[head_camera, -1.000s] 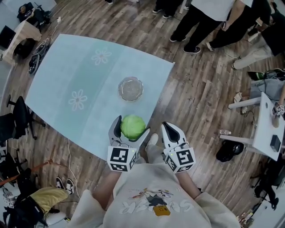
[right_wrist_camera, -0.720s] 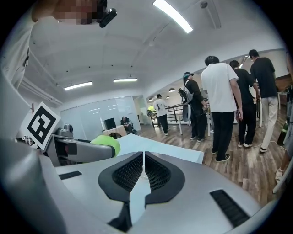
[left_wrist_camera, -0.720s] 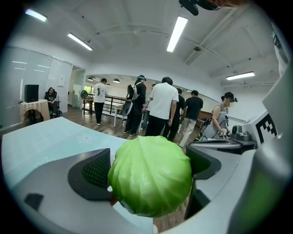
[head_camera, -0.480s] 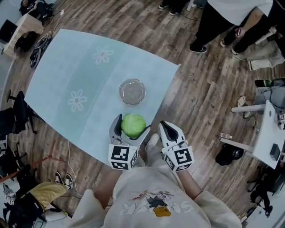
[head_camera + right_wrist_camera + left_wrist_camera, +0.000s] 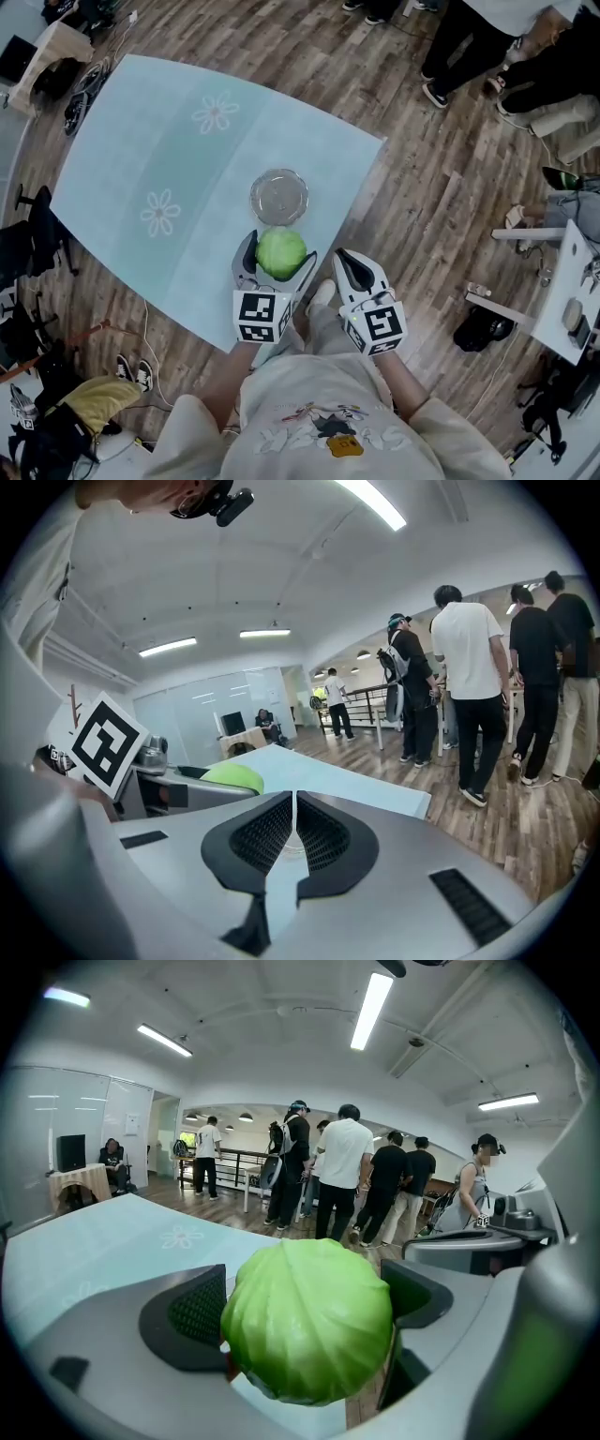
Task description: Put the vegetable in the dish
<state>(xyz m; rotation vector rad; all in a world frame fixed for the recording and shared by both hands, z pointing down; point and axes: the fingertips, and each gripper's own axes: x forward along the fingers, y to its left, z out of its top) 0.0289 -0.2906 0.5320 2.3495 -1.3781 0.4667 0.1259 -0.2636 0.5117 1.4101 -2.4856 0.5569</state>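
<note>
A round green cabbage (image 5: 280, 253) (image 5: 307, 1318) is clamped between the jaws of my left gripper (image 5: 277, 259) (image 5: 300, 1312), held above the near edge of the pale blue table (image 5: 169, 150). Just beyond the cabbage stands the clear glass dish (image 5: 278, 197), with nothing in it. My right gripper (image 5: 349, 266) (image 5: 292, 838) hangs off the table's near corner over the wooden floor, its pads pressed together and holding nothing. In the right gripper view the cabbage (image 5: 232, 777) shows as a green cap at the left.
The table cloth carries two white flower prints (image 5: 160, 212). Several people (image 5: 342, 1177) stand on the wooden floor beyond the table's far side. Chairs and bags (image 5: 28, 248) crowd the left; a white desk (image 5: 572, 300) stands at the right.
My left gripper has carried the cabbage forward, closer to the glass dish. The right gripper has stayed alongside, still shut.
</note>
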